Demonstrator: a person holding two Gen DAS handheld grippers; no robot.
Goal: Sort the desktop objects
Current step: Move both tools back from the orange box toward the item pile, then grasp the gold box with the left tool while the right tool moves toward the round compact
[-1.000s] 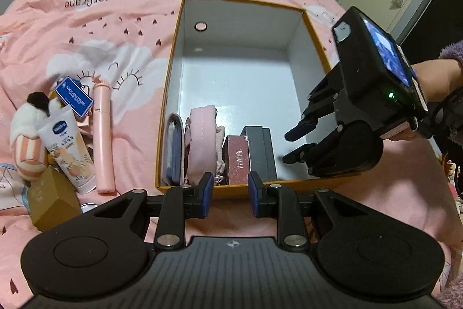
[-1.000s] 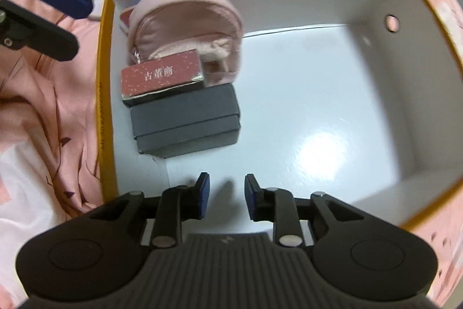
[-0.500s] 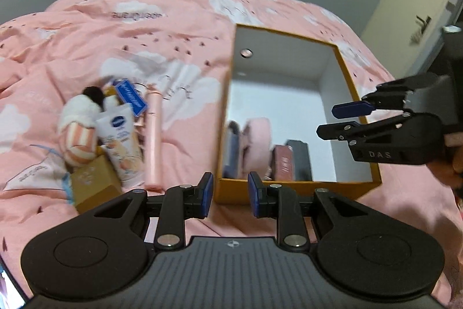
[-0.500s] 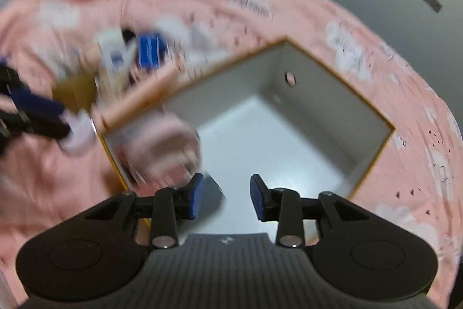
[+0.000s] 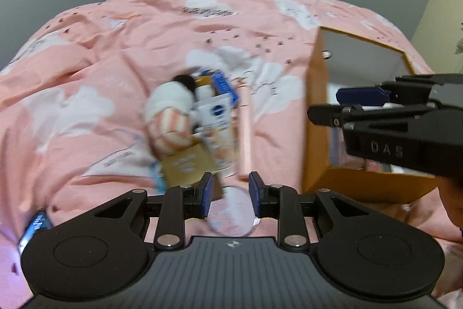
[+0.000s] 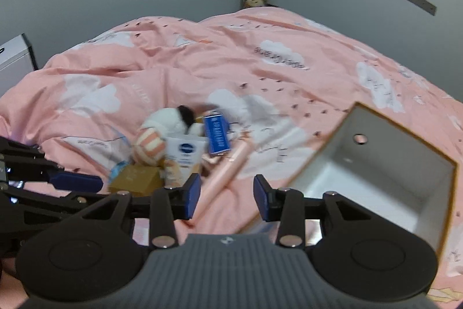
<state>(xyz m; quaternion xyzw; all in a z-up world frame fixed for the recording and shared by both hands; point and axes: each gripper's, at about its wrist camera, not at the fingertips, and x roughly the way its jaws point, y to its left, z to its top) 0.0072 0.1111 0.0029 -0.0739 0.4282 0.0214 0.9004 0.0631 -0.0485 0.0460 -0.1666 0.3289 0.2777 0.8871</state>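
with the orange box (image 6: 385,164) off to my right, i point both grippers at the heap beside it, my left gripper (image 5: 230,194) and right gripper (image 6: 226,194) both empty with jaws opening, since the pink tube (image 6: 228,164) lies nearest.

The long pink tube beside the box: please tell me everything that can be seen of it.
The long pink tube is slim, smooth and pale pink all over; it looks like plastic. It lies flat on the pink bedcover, at the edge of the pile nearest the open box but apart from the box. The white cream tube lies close along its other side. No gripper holds it. Motion blur hides finer detail.
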